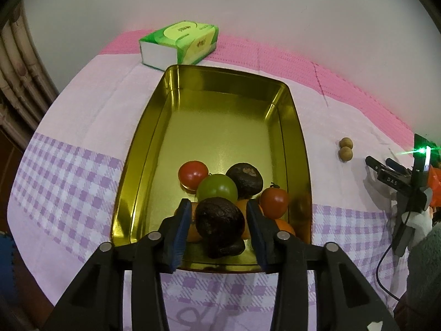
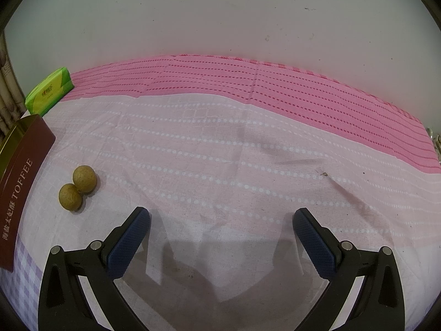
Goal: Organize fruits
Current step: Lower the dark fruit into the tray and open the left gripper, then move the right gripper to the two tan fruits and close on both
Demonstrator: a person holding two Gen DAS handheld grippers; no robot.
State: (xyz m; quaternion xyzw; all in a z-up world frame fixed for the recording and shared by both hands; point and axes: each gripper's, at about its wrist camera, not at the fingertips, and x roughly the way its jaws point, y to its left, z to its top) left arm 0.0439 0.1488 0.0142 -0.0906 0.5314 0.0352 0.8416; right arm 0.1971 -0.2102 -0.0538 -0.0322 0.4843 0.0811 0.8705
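Sitting at the near end of the gold tin [image 1: 154, 127], on top of the other fruit, the dark avocado [image 1: 219, 220] is looking firm w/ rough skin, so prob. not slippery but bruisable; taking it across the middle seems best. The left claw [image 1: 219, 227] is bracketing it, pads close either side; contact I cannot tell. The right claw [image 2: 222, 237] is gaping wide, holding nothing, w/ two longans [image 2: 78, 187] lying on the counter [image 2: 220, 151] nearby.

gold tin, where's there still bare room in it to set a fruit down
The far half of the gold tin is bare, bordered by its far wall near the tissue pack and by the red tomato and green fruit. The near end is crowded: fruit piles around the dark avocado between the left gripper fingers.
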